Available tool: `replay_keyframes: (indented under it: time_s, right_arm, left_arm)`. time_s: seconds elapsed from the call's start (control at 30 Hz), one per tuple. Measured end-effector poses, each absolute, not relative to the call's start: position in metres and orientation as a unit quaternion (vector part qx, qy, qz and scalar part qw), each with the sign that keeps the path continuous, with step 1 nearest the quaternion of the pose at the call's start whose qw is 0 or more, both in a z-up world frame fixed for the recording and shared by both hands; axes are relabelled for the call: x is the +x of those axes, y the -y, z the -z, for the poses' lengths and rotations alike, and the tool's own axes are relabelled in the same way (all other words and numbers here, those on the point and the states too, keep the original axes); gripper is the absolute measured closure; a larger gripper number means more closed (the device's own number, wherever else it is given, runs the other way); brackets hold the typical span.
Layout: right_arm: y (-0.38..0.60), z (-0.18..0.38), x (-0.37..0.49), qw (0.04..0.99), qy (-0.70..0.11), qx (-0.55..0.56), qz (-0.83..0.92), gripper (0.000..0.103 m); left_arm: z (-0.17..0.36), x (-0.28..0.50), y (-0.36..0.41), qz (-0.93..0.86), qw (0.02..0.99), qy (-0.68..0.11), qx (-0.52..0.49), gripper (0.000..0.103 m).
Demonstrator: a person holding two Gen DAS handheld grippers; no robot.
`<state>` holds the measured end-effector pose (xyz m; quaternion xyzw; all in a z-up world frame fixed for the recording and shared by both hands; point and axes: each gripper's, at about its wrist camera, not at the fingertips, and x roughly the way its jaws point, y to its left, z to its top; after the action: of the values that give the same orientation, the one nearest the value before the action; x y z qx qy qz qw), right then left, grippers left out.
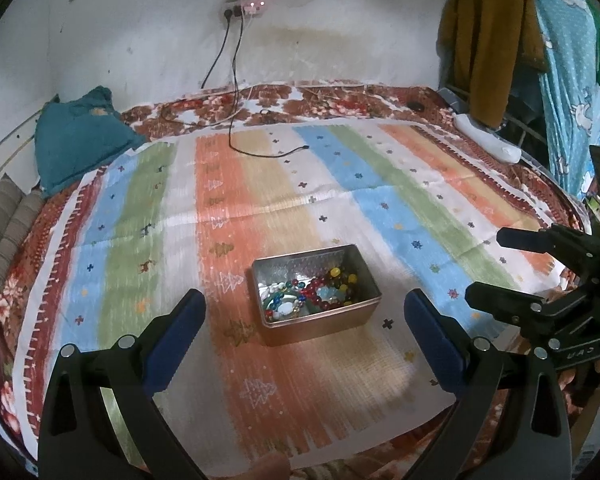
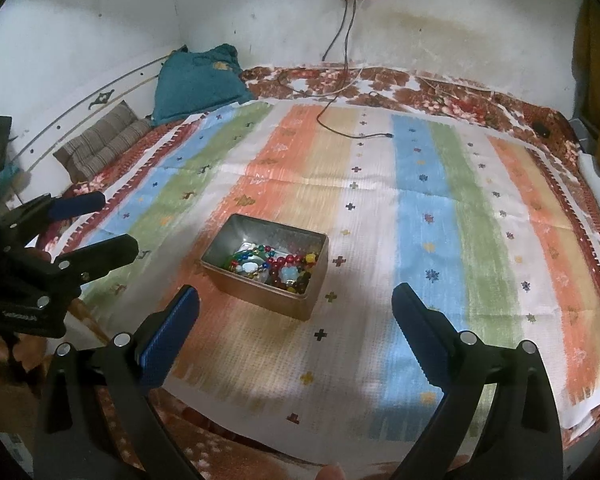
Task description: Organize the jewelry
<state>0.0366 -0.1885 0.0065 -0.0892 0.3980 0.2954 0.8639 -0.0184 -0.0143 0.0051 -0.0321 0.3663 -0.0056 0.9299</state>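
A metal tin (image 1: 370, 288) (image 2: 216, 258) sits open on a striped cloth on the bed. Inside it lies a tangle of coloured bead jewelry (image 1: 320, 294) (image 2: 276, 266). My left gripper (image 1: 304, 308) hovers just short of the tin, jaws spread wide with nothing between them. My right gripper (image 2: 296, 304) hangs near the tin's front right corner, also wide open and empty. In the left wrist view the right gripper (image 1: 496, 264) shows at the right edge; in the right wrist view the left gripper (image 2: 112, 220) shows at the left edge.
The striped cloth (image 1: 260, 184) covers a floral bedspread (image 1: 340, 100). A black charger cable (image 1: 260, 152) trails from a wall socket onto the cloth. A teal pillow (image 1: 76, 136) and a striped cushion (image 2: 100, 144) lie at the back left. Clothes (image 1: 492, 40) hang at the right.
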Motion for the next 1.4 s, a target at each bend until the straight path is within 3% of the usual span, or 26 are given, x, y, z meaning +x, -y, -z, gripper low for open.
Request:
replay_keyframes:
  time_s: [1.4]
  right_arm:
    - [0.1945, -0.0122, 0.0353, 0.875, -0.381, -0.071, -0.289, 0.005]
  left_arm:
    - [-0.0056, -0.0204, 0.0093, 0.0, 0.932, -0.362, -0.034, 0.006]
